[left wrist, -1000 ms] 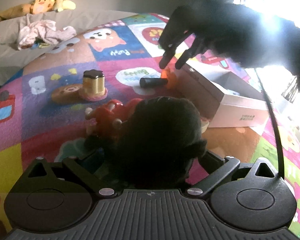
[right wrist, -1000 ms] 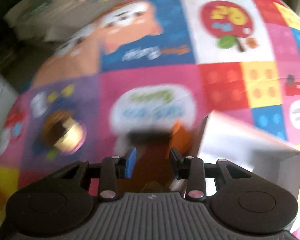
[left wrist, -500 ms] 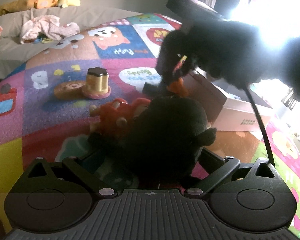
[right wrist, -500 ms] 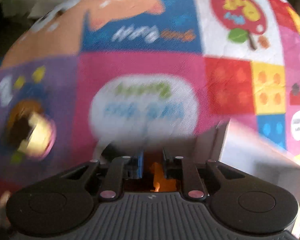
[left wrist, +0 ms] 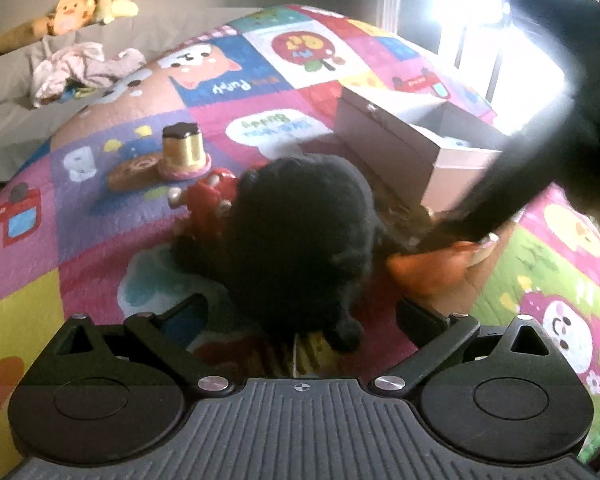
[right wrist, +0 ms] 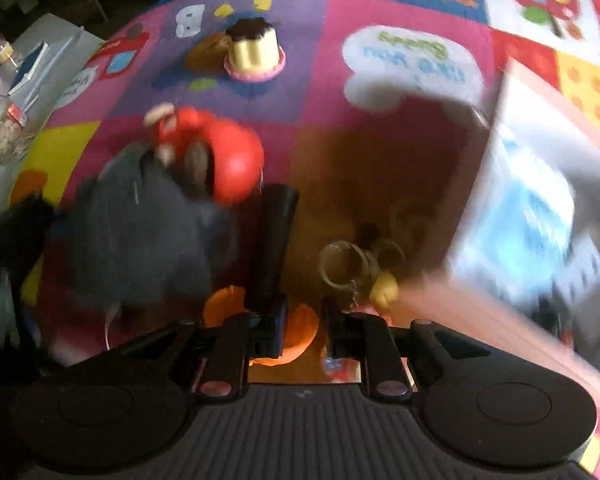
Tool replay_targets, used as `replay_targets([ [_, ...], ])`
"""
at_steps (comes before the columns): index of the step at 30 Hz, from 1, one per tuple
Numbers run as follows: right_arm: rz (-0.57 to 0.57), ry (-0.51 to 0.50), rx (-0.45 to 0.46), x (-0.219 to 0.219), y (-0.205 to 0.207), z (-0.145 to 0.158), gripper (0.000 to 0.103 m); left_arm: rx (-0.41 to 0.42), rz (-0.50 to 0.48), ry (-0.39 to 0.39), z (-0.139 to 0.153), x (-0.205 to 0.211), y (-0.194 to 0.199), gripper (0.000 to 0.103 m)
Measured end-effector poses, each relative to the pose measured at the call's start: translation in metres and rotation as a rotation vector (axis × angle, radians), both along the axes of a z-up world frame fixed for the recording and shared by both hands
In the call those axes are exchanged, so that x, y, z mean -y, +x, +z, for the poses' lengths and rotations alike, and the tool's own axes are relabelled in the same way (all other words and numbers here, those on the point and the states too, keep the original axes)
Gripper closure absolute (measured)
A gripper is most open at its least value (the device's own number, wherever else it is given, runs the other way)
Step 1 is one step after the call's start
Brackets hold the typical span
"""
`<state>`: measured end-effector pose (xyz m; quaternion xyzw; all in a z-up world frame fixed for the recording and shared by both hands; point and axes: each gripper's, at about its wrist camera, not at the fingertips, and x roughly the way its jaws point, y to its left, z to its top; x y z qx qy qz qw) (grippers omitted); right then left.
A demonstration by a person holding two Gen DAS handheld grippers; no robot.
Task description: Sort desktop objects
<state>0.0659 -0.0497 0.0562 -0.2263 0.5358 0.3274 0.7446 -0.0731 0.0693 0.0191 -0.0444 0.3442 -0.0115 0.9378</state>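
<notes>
A black and red plush toy (left wrist: 296, 240) lies on the colourful mat between the fingers of my left gripper (left wrist: 300, 312), which is open around it. It also shows in the right wrist view (right wrist: 168, 216), blurred. My right gripper (right wrist: 302, 320) is shut on an orange toy with a black handle (right wrist: 272, 248) and holds it above the mat, beside the white box (right wrist: 532, 200). A small keyring figure (right wrist: 360, 272) lies on the mat ahead of it. The right arm crosses the left wrist view as a dark shape (left wrist: 540, 140).
A pudding toy on a pink plate (left wrist: 182, 150) and a brown cookie (left wrist: 134, 170) sit to the far left. The open white box (left wrist: 416, 148) stands to the right. Soft toys (left wrist: 84, 12) and clothes lie on the grey sofa behind the mat.
My right gripper closed on the orange toy beside the box, lifted it and swung back towards me. My left gripper stayed around the plush toy, shifting slightly.
</notes>
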Motion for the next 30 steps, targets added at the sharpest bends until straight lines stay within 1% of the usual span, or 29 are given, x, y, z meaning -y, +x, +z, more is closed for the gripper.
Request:
replay_targets([
  [1,-0.023,0.024,0.009,0.014,-0.003,0.002,0.085,-0.003,-0.002,0.004,0.001,0.002,-0.001,0.001],
  [2,-0.047,0.081,0.02,0.032,-0.003,0.006,0.084,-0.003,-0.006,0.009,0.002,0.006,-0.001,0.001],
  [4,-0.111,0.168,0.063,0.064,-0.005,0.018,0.077,0.001,-0.016,0.019,0.005,0.012,-0.003,0.001],
  [5,-0.169,0.222,0.105,0.085,-0.005,0.025,0.063,0.004,-0.021,0.023,0.007,0.015,-0.003,0.001],
  [6,-0.226,0.268,0.15,0.104,-0.005,0.032,0.044,0.007,-0.025,0.028,0.008,0.019,-0.003,0.001],
  [8,-0.367,0.353,0.262,0.145,-0.004,0.041,0.027,0.01,-0.033,0.032,0.009,0.023,-0.003,0.0],
  [10,-0.512,0.406,0.325,0.18,0.006,0.04,0.022,-0.001,-0.04,0.033,0.008,0.027,0.001,0.0],
  [11,-0.575,0.43,0.336,0.195,0.01,0.036,0.018,-0.011,-0.042,0.031,0.006,0.029,0.004,0.0],
  [12,-0.628,0.451,0.34,0.205,0.019,0.03,0.016,-0.018,-0.041,0.028,0.005,0.03,0.008,0.0],
  [14,-0.705,0.487,0.328,0.22,0.036,0.016,0.016,-0.022,-0.047,0.011,0.005,0.032,0.013,0.0],
  [17,-0.74,0.536,0.29,0.22,0.057,-0.001,0.016,-0.016,-0.055,-0.018,0.005,0.032,0.023,0.0],
  [19,-0.731,0.595,0.234,0.213,0.066,-0.008,0.016,-0.012,-0.057,-0.024,0.005,0.032,0.033,0.0],
  [20,-0.725,0.626,0.204,0.212,0.069,-0.01,0.012,-0.013,-0.054,-0.028,0.005,0.032,0.038,0.0],
  [21,-0.735,0.636,0.203,0.207,0.069,-0.009,0.005,-0.013,-0.052,-0.034,0.006,0.031,0.042,0.0],
  [22,-0.74,0.642,0.206,0.201,0.069,-0.01,0.003,-0.014,-0.053,-0.04,0.006,0.03,0.046,0.0],
  [23,-0.724,0.653,0.199,0.196,0.069,-0.011,0.003,-0.014,-0.055,-0.045,0.007,0.029,0.052,0.0],
  [25,-0.645,0.707,0.156,0.191,0.066,-0.013,0.003,-0.002,-0.056,-0.035,0.01,0.027,0.062,0.0],
  [26,-0.623,0.719,0.156,0.189,0.061,-0.012,0.004,0.011,-0.04,-0.011,0.012,0.025,0.067,0.0],
  [27,-0.613,0.711,0.177,0.187,0.055,-0.009,0.004,0.028,-0.015,0.017,0.016,0.023,0.071,0.0],
  [30,-0.558,0.645,0.31,0.179,0.025,0.002,0.004,0.074,0.073,0.069,0.03,0.01,0.075,0.0],
])
